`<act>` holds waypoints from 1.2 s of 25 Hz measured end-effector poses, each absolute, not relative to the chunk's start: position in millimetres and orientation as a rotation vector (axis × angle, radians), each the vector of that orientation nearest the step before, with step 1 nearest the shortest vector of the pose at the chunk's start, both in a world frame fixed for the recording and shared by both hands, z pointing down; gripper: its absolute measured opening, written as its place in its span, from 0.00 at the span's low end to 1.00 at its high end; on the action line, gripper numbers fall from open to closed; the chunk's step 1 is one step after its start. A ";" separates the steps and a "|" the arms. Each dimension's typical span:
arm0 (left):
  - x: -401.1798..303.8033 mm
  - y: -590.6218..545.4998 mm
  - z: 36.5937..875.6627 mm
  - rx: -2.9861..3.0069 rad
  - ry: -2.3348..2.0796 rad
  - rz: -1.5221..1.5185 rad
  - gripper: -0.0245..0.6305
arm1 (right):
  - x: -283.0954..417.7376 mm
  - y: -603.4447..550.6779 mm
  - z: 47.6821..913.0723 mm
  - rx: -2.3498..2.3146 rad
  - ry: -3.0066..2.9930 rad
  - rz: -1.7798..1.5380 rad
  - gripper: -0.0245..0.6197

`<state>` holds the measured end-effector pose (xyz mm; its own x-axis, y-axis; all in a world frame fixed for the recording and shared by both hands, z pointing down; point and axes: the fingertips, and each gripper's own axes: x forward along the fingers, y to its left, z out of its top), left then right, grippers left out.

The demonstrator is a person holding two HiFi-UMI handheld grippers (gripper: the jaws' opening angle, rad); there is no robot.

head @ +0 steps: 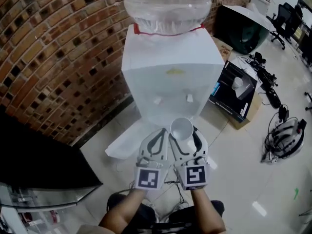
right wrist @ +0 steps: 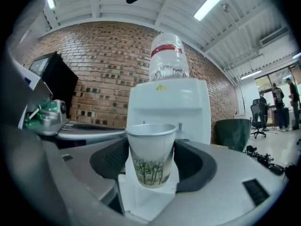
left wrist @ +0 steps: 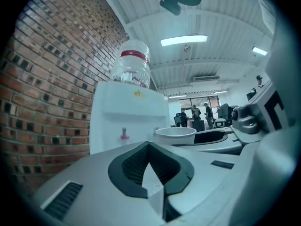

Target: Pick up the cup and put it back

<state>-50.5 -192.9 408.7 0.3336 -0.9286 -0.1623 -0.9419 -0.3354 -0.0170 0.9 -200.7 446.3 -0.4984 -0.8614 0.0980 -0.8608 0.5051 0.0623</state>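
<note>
Brick wall, red-brown, from nine to twelve o'clock in the head view.

Pale floor, glossy, bearing everything listed below.

White dispenser, at twelve o'clock against the wall. It carries a clear bottle, whose upper part is cut off by the frame edge. Two taps on its front are too small to read.

Black cabinet, at nine o'clock, only a corner in view.

Dark green bin, at one o'clock.

Black box, beside the dispenser at two o'clock.

White helmet, on the floor at three o'clock, among cables.

Grey right tool: jaws stand wide, with the pads bearing on both sides of the cup.

Grey left tool, just beside the right tool at its nine o'clock. Its jaws are closed together with nothing between them.

White paper cup, tree print, upright, mouth up. It is clamped in the right tool, off the floor, facing the dispenser front.

Step in hand: the pick-up looks done and the put-back is to come. The next move calls for a level resting spot, the cup kept upright, and its base seated before the jaws spread. Light pressure is wanted, since a paper wall likely dents.

Not determinable:
- No view shows the spot where the cup belongs.
- Whether the cup holds any liquid cannot be told.
- In the head view the jaws hide the cup's base.
</note>
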 end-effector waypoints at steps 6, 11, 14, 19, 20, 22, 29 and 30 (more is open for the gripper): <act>-56.0 -209.8 529.0 -2.488 1.786 0.168 0.02 | -5.1 -217.6 561.9 1.547 -2.634 0.088 0.52; -64.5 -226.3 605.8 -2.475 1.817 0.156 0.02 | -13.5 -233.2 638.7 1.506 -2.627 0.067 0.52; -65.3 -237.1 641.3 -2.466 1.817 0.155 0.02 | -14.3 -244.7 670.1 1.541 -2.652 0.088 0.52; -68.3 -250.4 683.6 -2.455 1.838 0.139 0.02 | -15.0 -262.6 722.3 1.532 -2.658 0.091 0.52; -68.9 -253.1 690.6 -2.455 1.840 0.132 0.02 | -15.4 -267.6 732.4 1.528 -2.656 0.087 0.52; -67.8 -258.1 705.1 -2.458 1.841 0.115 0.02 | -14.8 -279.0 754.0 1.523 -2.648 0.064 0.52; -58.1 -273.1 754.7 -2.499 1.853 0.071 0.02 | -21.1 -326.1 837.3 1.552 -2.648 0.138 0.52; -59.8 -274.6 762.1 -2.507 1.876 0.071 0.02 | -20.6 -335.2 850.4 1.557 -2.644 0.161 0.52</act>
<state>-59.8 -274.6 762.1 0.2813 -0.9587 -0.0420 -0.9591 -0.2823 0.0193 -20.6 -335.2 850.4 -0.4849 -0.8673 0.1124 -0.8746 0.4818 -0.0554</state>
